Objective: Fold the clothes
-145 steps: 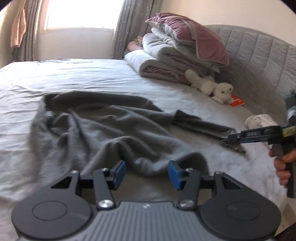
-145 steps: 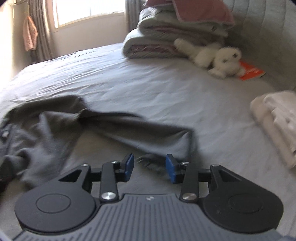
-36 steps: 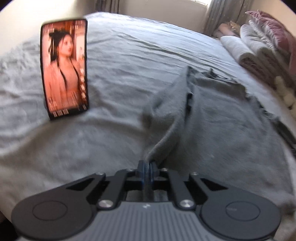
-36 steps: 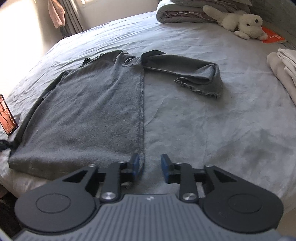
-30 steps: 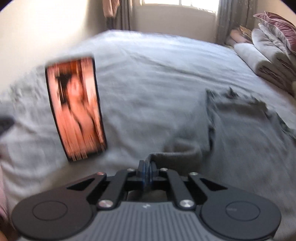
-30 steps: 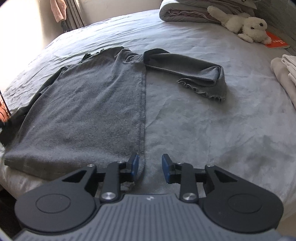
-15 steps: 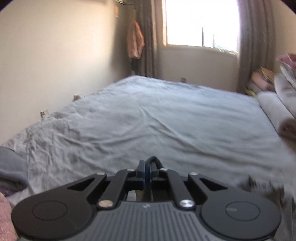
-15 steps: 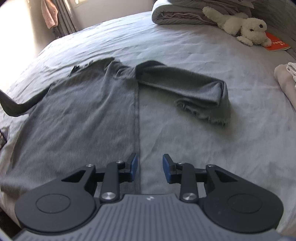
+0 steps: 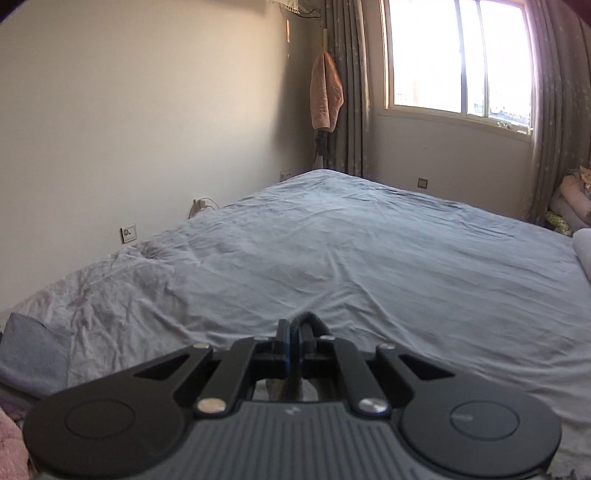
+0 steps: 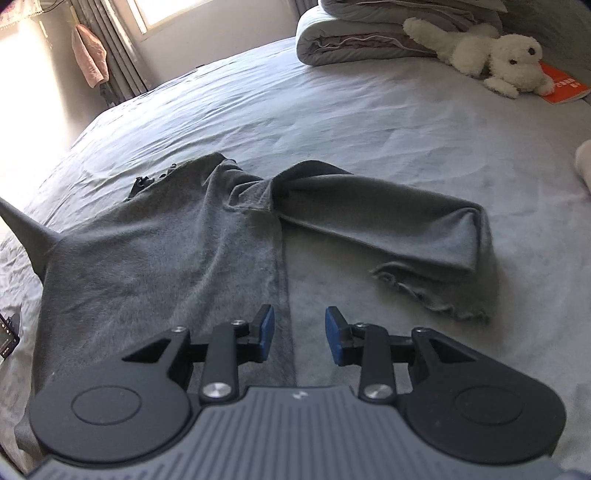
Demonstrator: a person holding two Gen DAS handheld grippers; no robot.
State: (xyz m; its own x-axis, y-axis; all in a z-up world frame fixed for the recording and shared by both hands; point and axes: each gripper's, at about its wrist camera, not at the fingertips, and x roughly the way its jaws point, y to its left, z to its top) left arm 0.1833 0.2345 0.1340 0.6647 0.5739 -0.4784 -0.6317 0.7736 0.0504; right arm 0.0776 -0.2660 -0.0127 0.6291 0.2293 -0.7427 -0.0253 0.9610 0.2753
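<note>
A dark grey sweater (image 10: 166,258) lies flat on the bed sheet (image 10: 369,110). Its right sleeve (image 10: 388,214) is doubled back, with the frilled cuff (image 10: 436,295) lying on the sheet. In the right wrist view, the left sleeve (image 10: 26,229) rises taut off the bed at the left edge. My left gripper (image 9: 293,326) is shut on a pinch of that grey cloth, which loops out past its tips; the rest of the sweater is out of that view. My right gripper (image 10: 299,325) hovers open over the sweater's right side seam, with nothing between its pads.
A white plush toy (image 10: 495,55), an orange book (image 10: 561,86) and folded quilts (image 10: 369,33) sit at the head of the bed. A phone (image 10: 7,332) stands at the left edge. Pale folded clothes (image 10: 583,162) lie at the right. A wall and window (image 9: 458,55) face the left gripper.
The left gripper rose and swung away from the phone and sweater body, lifting the sleeve off the bed. The right gripper slid forward along the side seam toward the shoulder.
</note>
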